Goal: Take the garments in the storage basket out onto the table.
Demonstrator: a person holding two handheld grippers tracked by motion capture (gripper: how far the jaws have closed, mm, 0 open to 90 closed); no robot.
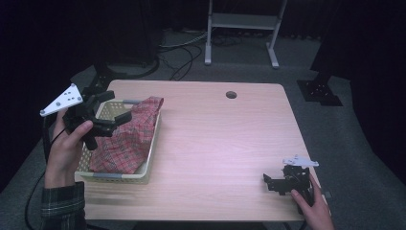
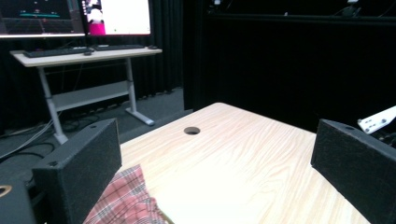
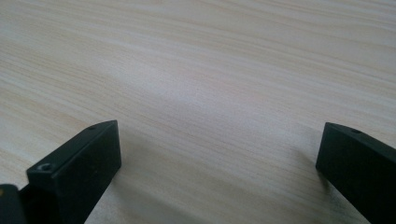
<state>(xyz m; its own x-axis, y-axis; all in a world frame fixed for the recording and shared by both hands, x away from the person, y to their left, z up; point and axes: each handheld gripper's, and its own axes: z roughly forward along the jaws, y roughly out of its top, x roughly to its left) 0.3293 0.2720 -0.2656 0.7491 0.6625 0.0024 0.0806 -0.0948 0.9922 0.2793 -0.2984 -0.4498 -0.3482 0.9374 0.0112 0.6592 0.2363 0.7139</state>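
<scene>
1 red plaid cloth (image 1: 128, 139), lengthwise along basket (image 1: 152, 143).

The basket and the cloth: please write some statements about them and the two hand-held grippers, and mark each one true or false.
1. The plaid cloth lies in the basket, one corner draped over its rim. True.
2. The left hand-held gripper is shut on the cloth. False: its jaws are open and hold nothing.
3. The right hand-held gripper is low over the bare table, jaws open. True.
4. The basket stands at the table's right edge. False: it stands near the left edge.
</scene>
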